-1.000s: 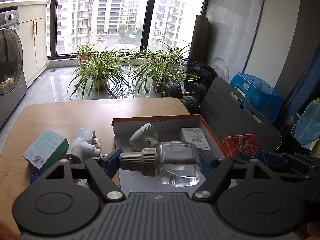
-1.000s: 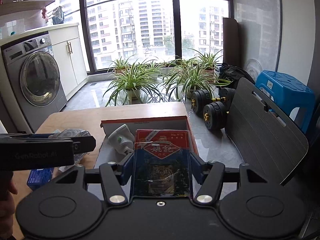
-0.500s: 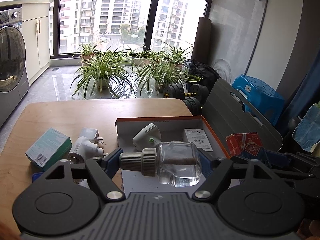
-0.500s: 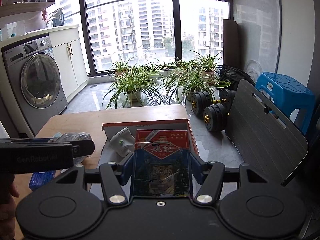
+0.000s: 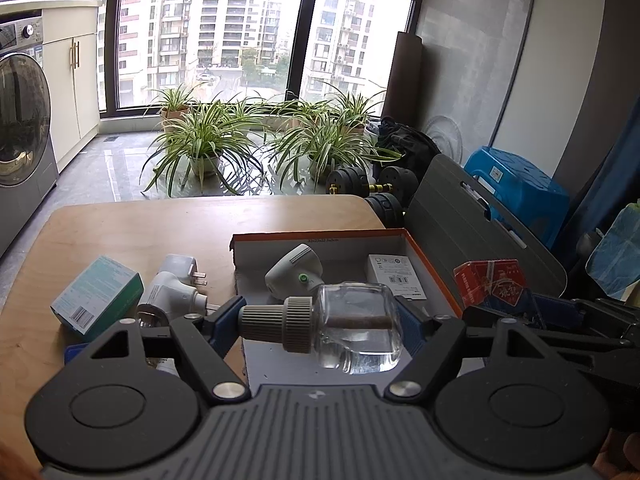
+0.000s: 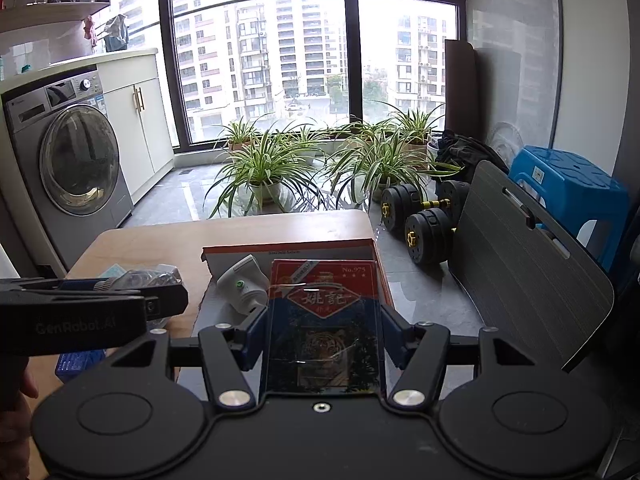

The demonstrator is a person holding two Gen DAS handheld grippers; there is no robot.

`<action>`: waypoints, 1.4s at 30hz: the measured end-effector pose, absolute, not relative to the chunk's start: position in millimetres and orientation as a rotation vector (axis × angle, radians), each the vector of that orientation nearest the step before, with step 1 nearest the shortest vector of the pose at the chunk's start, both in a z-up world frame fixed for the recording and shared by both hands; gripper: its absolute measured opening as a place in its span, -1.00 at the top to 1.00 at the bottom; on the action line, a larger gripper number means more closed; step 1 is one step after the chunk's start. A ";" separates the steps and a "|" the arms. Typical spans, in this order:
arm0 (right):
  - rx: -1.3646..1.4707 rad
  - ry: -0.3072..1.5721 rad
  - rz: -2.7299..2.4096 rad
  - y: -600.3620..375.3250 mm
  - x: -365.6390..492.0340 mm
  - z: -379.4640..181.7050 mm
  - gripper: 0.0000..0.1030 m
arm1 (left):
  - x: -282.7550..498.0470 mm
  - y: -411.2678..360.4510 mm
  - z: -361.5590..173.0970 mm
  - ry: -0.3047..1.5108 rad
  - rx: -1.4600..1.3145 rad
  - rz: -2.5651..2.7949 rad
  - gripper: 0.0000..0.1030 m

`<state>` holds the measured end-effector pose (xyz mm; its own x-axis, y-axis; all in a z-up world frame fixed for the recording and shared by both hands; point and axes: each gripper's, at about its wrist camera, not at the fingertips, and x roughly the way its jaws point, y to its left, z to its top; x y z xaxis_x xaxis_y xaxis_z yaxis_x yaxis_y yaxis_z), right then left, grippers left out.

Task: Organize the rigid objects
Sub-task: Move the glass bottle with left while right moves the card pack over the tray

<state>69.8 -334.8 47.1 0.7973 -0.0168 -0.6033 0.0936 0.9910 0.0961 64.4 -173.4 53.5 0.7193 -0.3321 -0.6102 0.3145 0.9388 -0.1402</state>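
Observation:
My left gripper (image 5: pixel 320 320) is shut on a clear glass bottle (image 5: pixel 356 330) with a grey cap, held sideways above the near end of an orange-edged cardboard box (image 5: pixel 434 268). In the box lie a white plug-in device (image 5: pixel 294 270) and a small white carton (image 5: pixel 394 274). My right gripper (image 6: pixel 322 328) is shut on a red and blue pack of playing cards (image 6: pixel 324 320), held over the right side of the box (image 6: pixel 288 246). The card pack also shows in the left wrist view (image 5: pixel 492 286), at the right.
On the wooden table (image 5: pixel 180 224) left of the box lie a teal carton (image 5: pixel 96 294), two white plug adapters (image 5: pixel 172 288) and a blue packet (image 6: pixel 78 360). Beyond the table stand potted plants (image 5: pixel 204 140), dumbbells (image 6: pixel 420 216), a grey board (image 6: pixel 528 264), a blue stool (image 6: pixel 568 184) and a washing machine (image 6: pixel 72 152).
Both grippers have risen and drawn back a little with their loads still held. The box and table items have not moved.

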 end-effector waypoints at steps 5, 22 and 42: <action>0.123 0.645 -0.060 -334.8 70.0 47.0 -0.39 | 64.3 -173.4 53.4 0.680 -0.027 -0.357 -0.54; 0.124 0.654 -0.057 -339.1 69.9 48.9 -0.39 | 65.6 -173.1 46.5 0.684 -0.023 -0.359 -0.54; 0.117 0.666 -0.062 -340.1 75.3 45.8 -0.39 | 67.5 -169.4 42.3 0.694 -0.023 -0.348 -0.54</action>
